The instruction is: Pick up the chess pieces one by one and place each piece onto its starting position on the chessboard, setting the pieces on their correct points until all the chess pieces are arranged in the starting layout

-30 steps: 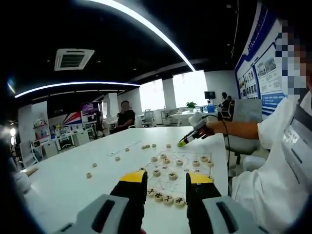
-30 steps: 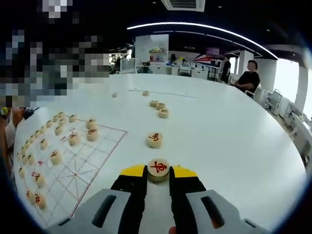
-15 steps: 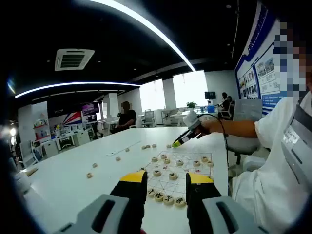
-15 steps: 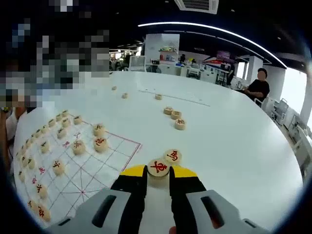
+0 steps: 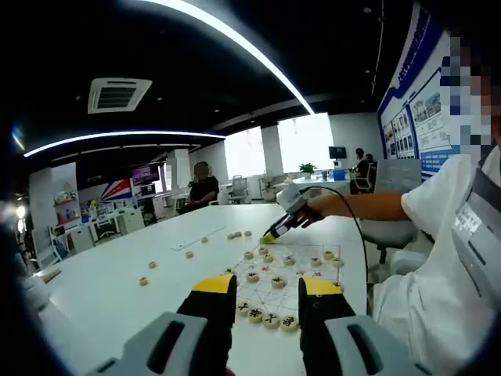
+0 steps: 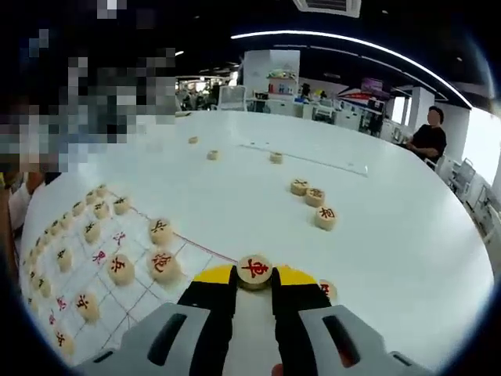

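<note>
R gripper clenched on red-marked chess piece, held over white table just past chessboard edge, L gripper jaws apart w/ nothing between, low over board's near row of pieces, loose pieces on table beyond

Right gripper view: chessboard lay on table at 9 o'clock of right gripper. Held piece sat between jaws, over board's edge. Two pieces stood on board at 10 o'clock. Three loose pieces lay on table at 1 o'clock; three more farther, 12 o'clock.

Left gripper view: board lay beyond left gripper; row of pieces nearest jaws.
</note>
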Demonstrator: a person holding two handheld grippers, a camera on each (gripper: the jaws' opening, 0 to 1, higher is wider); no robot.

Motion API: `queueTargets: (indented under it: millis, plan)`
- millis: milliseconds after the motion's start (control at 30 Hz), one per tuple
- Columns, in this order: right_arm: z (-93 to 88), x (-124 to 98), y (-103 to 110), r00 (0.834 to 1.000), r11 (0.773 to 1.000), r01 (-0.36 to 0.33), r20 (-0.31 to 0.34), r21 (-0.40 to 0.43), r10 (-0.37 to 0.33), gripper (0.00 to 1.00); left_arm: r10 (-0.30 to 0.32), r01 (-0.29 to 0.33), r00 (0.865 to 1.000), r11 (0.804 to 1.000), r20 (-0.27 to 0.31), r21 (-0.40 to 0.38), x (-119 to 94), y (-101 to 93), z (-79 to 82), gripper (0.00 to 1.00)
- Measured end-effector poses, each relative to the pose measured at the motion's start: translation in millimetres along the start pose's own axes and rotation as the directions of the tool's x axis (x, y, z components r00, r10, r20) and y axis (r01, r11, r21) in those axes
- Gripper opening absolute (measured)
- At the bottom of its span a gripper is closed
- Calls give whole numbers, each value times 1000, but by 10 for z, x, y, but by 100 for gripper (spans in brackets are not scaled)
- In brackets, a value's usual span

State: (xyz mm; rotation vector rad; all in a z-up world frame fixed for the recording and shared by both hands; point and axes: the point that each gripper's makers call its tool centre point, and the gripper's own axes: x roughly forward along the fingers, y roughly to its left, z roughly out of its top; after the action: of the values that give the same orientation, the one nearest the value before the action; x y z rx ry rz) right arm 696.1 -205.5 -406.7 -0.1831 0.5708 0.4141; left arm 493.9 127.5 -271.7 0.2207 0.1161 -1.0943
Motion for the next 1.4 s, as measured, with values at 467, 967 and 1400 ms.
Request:
queueTargets:
  millis: [467,967,1400]
  plan:
    - [79,87,-100,1000,1000,3,-1,-19,-3,20,1,-1,1000,1000,-1,0,13,-6,7,33]
    - [15,-6,-69,1000,1000,6,-1,-13,-6,41,-2,2,1000,1000,-2,2,17,-13,4,33]
    - [-115,-496,-451,994,995,102,38,16,-103,39,-6,6,1000,1000,-4,4,39,-37,3,33]
